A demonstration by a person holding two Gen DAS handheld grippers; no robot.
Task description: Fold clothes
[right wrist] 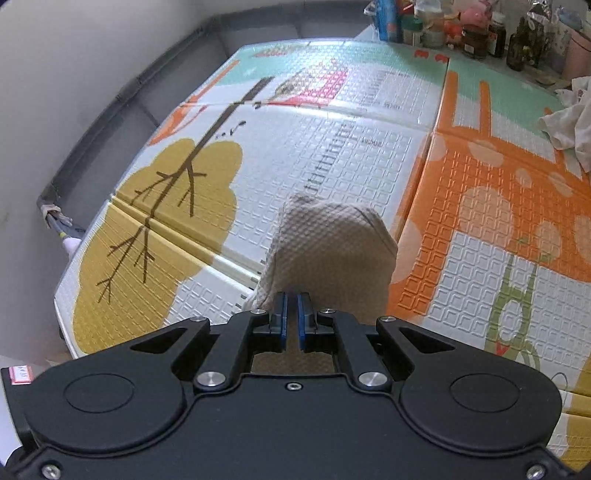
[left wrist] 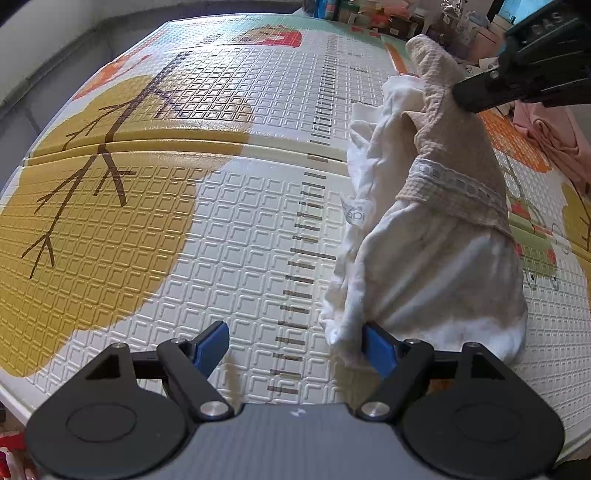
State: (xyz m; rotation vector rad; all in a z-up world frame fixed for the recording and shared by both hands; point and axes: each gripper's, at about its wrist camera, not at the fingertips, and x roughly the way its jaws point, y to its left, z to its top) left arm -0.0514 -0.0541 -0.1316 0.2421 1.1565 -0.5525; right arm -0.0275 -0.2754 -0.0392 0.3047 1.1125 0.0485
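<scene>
A beige waffle-knit garment (left wrist: 450, 147) with a lace band and a white lower part hangs up off the patterned play mat (left wrist: 221, 221). Its white hem rests on the mat at the bottom. In the left wrist view my right gripper (left wrist: 476, 96) comes in from the upper right, shut on the beige top end. In the right wrist view the beige cloth (right wrist: 332, 240) is pinched between the blue pads of the right gripper (right wrist: 291, 310). My left gripper (left wrist: 293, 328) stands open low over the mat, with its right blue pad (left wrist: 376, 347) against the white hem's edge and nothing between the fingers.
Pink clothes (left wrist: 546, 140) lie at the mat's right side. A crumpled white cloth pile (right wrist: 569, 118) sits at the far right. Bottles and jars (right wrist: 461, 29) line the far edge. A grey wall base (right wrist: 110, 110) runs along the left of the mat (right wrist: 369, 155).
</scene>
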